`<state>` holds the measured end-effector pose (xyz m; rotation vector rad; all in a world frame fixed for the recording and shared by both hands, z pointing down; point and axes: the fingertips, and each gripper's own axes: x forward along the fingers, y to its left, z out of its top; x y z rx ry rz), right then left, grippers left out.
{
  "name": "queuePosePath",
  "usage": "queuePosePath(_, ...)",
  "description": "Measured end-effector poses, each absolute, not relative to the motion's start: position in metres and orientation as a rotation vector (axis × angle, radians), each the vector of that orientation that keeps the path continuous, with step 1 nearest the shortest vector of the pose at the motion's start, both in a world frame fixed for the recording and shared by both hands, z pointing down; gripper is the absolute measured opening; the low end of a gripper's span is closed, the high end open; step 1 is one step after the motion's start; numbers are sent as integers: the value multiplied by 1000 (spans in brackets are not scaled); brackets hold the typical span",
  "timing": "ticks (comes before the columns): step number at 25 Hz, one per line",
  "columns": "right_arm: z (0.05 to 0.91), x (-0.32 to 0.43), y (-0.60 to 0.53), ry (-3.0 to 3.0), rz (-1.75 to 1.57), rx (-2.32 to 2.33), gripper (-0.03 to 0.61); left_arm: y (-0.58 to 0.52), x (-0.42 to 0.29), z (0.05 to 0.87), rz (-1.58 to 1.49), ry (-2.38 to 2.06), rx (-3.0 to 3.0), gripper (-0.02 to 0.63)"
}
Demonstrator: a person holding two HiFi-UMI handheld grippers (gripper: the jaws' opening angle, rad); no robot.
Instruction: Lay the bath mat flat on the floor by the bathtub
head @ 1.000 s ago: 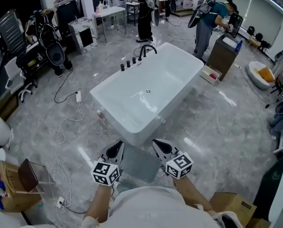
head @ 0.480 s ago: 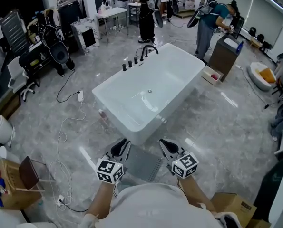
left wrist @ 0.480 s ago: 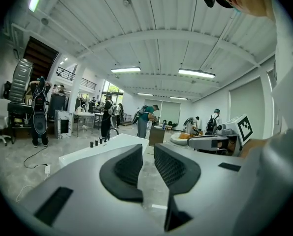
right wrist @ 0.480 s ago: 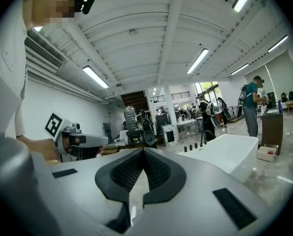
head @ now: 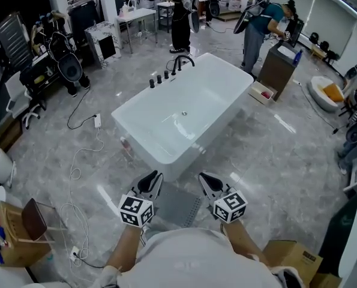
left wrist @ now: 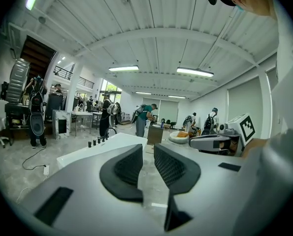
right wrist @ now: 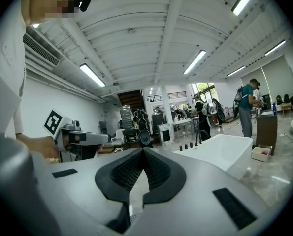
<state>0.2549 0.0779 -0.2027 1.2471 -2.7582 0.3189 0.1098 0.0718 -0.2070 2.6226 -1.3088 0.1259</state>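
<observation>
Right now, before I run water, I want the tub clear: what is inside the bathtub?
Inside the bathtub only its bare white basin and a small drain show; no loose thing lies there. The inner face of the near end is hidden behind its rim.

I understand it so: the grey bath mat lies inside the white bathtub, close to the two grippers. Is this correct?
Not quite. The grey bath mat lies on the floor by the near end of the white bathtub, not inside it. The head view shows this. It is indeed close to the left gripper and the right gripper.
</observation>
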Motion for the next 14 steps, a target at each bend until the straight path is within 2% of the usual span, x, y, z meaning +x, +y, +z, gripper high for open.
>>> queuePosePath(14,-192,258,84,-2760,364,1287,23,75,115,-197,164,-1304,2613,71)
